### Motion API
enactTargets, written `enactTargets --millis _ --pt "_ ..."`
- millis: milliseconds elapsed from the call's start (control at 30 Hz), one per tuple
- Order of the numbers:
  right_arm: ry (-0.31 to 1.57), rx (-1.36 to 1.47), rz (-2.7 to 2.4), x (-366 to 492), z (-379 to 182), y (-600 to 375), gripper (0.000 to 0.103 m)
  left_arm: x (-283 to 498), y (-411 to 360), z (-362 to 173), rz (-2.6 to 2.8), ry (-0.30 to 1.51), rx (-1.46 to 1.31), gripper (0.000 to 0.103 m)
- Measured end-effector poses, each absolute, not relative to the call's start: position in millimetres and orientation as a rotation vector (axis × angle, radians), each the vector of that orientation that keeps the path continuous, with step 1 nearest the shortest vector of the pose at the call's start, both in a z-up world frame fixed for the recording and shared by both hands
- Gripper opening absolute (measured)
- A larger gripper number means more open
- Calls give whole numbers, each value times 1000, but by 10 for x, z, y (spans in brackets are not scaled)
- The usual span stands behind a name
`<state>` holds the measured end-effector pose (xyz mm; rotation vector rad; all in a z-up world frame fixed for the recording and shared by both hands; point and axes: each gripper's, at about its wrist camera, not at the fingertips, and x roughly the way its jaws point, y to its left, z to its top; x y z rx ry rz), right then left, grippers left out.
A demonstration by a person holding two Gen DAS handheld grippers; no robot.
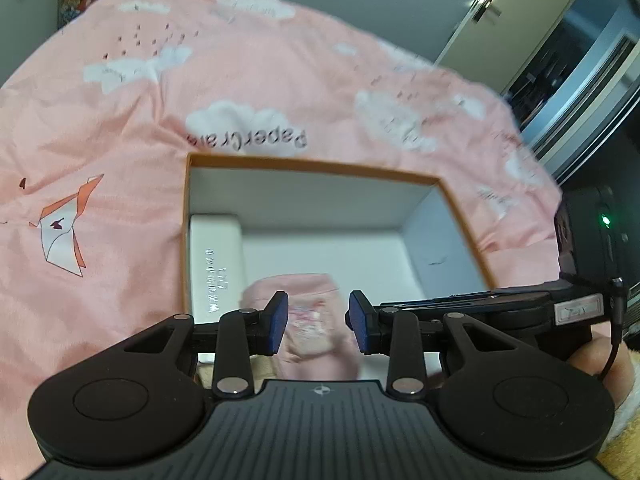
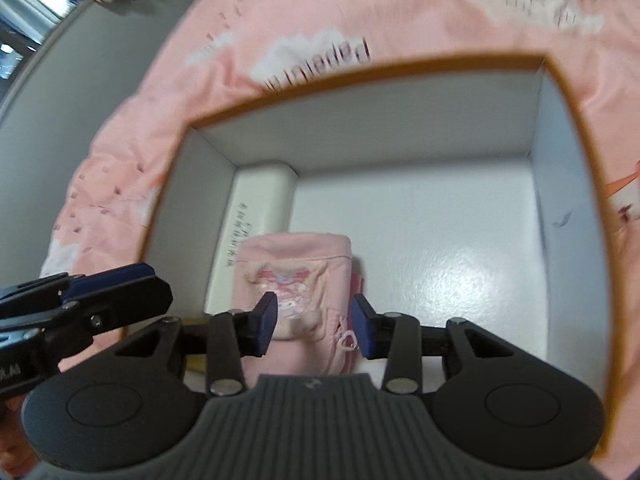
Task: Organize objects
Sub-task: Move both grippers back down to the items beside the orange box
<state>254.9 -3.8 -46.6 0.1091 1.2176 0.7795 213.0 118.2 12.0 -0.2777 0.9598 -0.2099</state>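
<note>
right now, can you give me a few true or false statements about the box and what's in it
1. The orange-rimmed box sits on a pink bedcover. True.
2. The pink pouch lies outside the box. False: it is inside, near the box's front.
3. A white carton lies along one inner wall of the box. True.
4. The right gripper is clamped on the pouch. False: its jaws stand apart and no pad presses on the pouch.
5. The box has a lid on it. False: it is open at the top.
6. The left gripper has its jaws apart. True.
</note>
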Motion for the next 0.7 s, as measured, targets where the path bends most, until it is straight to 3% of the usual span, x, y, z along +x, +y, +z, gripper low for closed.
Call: enactTargets --millis 333,633,700 --pt "933 168 824 1689 106 -962 45 1444 945 193 -309 930 -344 40" --pt "1030 167 683 1446 -529 -1284 53 1401 901 -521 -216 1037 -366 61" --pt "1042 122 646 1469 -701 -1250 55 1434 878 -681 -197 1061 -366 61"
